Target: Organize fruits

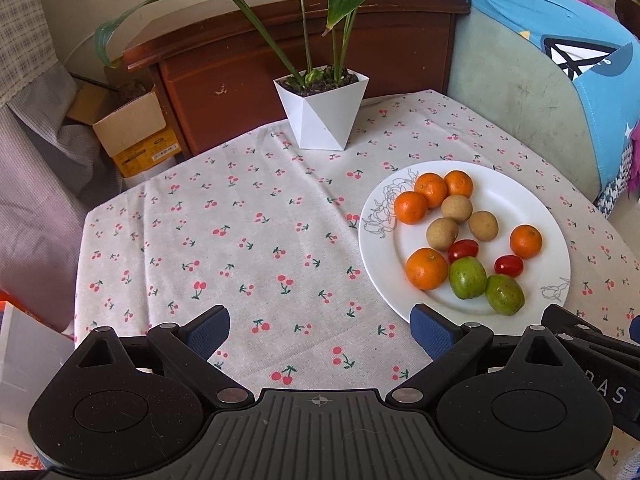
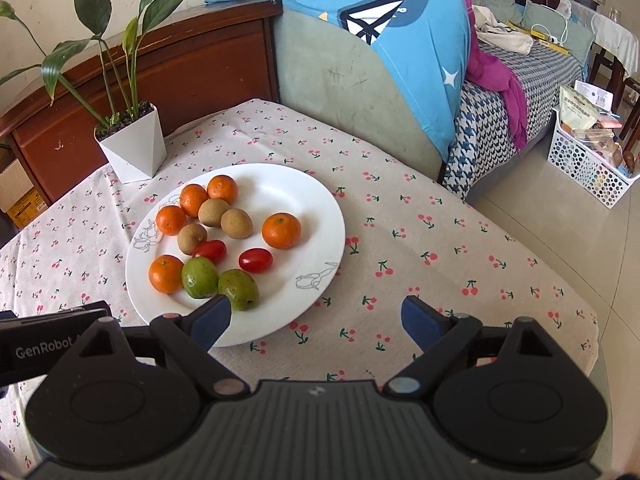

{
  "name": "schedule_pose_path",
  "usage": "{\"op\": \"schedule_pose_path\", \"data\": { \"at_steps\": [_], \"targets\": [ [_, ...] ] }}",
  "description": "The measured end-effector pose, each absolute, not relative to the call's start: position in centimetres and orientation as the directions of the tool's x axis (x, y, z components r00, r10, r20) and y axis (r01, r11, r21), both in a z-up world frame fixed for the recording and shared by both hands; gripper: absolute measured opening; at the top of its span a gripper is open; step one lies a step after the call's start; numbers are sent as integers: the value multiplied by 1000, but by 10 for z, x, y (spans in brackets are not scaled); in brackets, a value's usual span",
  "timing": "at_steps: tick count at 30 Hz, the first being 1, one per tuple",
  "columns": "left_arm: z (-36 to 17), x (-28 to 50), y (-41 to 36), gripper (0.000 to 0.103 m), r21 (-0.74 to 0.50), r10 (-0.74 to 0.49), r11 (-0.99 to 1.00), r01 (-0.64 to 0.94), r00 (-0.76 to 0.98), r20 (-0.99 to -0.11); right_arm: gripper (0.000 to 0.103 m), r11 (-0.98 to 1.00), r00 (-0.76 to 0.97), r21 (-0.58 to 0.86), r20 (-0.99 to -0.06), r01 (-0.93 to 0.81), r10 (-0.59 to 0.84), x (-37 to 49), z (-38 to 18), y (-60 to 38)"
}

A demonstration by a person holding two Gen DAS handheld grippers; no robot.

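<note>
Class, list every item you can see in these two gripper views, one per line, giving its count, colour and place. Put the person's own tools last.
plate: one, white with grey line drawing, on the tablecloth
oranges: five, orange, on the plate; three grouped at its far side
brown fruits: three, tan, mid-plate
cherry tomatoes: two, red, on the plate
green fruits: two, green, near edge of the plate
tablecloth: one, pale with cherry print, covering the table
plant pot: one, white, far side of the table
cardboard box: one, brown, on the floor left of the table
basket: one, white, on the floor at right
left gripper: open, above the tablecloth
right gripper: open, near the plate's edge
</note>
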State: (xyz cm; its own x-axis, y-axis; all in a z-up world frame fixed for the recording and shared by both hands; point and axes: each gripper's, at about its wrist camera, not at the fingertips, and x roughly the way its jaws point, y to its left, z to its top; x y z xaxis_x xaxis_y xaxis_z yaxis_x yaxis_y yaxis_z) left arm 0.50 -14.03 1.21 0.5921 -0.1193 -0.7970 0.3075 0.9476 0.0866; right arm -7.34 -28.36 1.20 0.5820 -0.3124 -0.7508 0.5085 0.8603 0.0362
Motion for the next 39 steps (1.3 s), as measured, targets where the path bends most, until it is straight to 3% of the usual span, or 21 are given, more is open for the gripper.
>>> {"op": "schedule_pose_path", "data": {
  "at_steps": [22,39],
  "targets": [
    [10,4,-135,98,121,-85,948,293,602,-794,92,880,590,25,-751,474,-296,-70,11,-274],
    [-1,-13,-85,98,120,-38,966,230,583,-812,92,936,628,23,-747,350,-217,-77,-1,-232]
  ]
}}
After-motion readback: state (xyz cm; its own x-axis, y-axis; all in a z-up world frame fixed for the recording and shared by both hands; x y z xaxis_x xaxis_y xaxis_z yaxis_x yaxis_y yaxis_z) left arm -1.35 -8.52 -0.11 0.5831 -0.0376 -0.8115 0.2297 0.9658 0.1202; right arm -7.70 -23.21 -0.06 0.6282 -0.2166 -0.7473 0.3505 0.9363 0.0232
